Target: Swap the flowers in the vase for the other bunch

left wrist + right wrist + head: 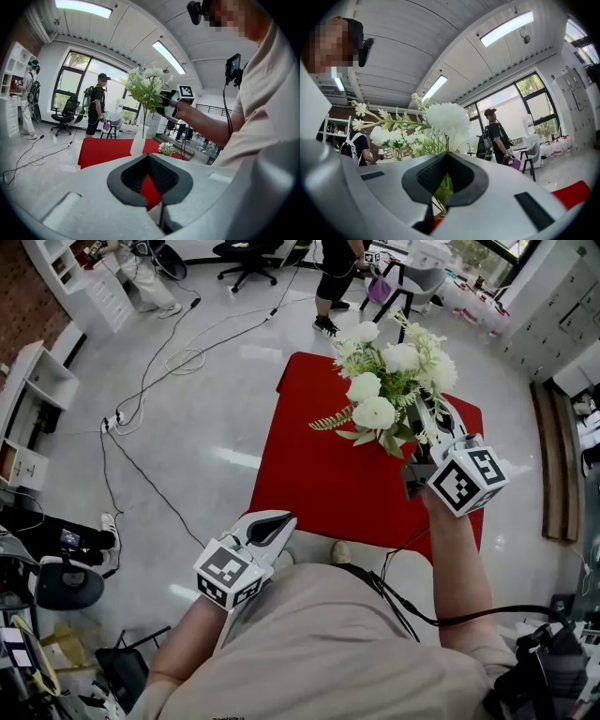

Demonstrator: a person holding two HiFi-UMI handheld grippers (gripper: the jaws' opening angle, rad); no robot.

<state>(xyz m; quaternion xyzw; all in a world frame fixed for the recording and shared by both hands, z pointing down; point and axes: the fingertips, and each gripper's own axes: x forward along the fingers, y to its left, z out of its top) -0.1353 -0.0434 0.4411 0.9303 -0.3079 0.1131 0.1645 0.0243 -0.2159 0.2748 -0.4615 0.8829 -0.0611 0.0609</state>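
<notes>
One bunch of white flowers (384, 390) is clamped by its stems in the right gripper (419, 474), above the far side of the red table (309, 474). The white vase (137, 140) stands under it, but I cannot tell whether the stem ends are inside its mouth. A second small bunch (166, 148) lies beside the vase. The left gripper (270, 526) is clenched on nothing by the table's near edge. Beyond are a standing person (336, 277), an office chair (248, 254) and floor cables (178, 357).
</notes>
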